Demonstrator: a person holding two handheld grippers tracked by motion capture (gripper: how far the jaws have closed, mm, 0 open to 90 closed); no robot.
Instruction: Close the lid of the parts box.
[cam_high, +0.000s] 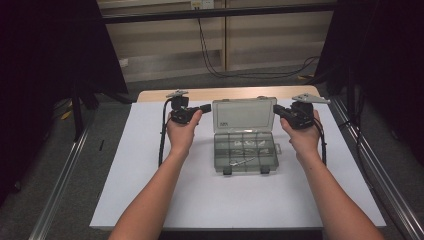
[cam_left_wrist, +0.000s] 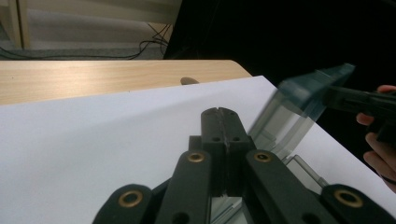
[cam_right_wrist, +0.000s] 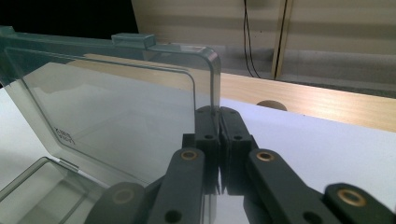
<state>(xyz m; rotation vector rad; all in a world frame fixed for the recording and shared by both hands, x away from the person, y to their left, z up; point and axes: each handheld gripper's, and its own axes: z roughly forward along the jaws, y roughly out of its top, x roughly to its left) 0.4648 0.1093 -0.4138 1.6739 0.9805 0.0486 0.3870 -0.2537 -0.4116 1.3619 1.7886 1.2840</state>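
The right gripper (cam_right_wrist: 218, 122) pinches the raised lid (cam_right_wrist: 116, 112) of a clear compartment box (cam_high: 245, 152); the left gripper's (cam_left_wrist: 219, 122) fingers sit pressed together, empty, beside it.

The left gripper (cam_high: 206, 107) and right gripper (cam_high: 276, 109) are matt black, with brass-coloured rings at the pivots of their linkage arms and a pale grey plate on top of each. Between the two pairs of jaws stands the box lid (cam_high: 244, 116), smoke-grey and see-through, tinted greenish along its rim, with small dark print near one corner. Below it the compartment tray (cam_high: 245, 152) has the same smoky tint. The surface (cam_high: 150, 170) under the jaws is plain white; beyond them runs a strip of light wood (cam_high: 210, 93) with fine grain.
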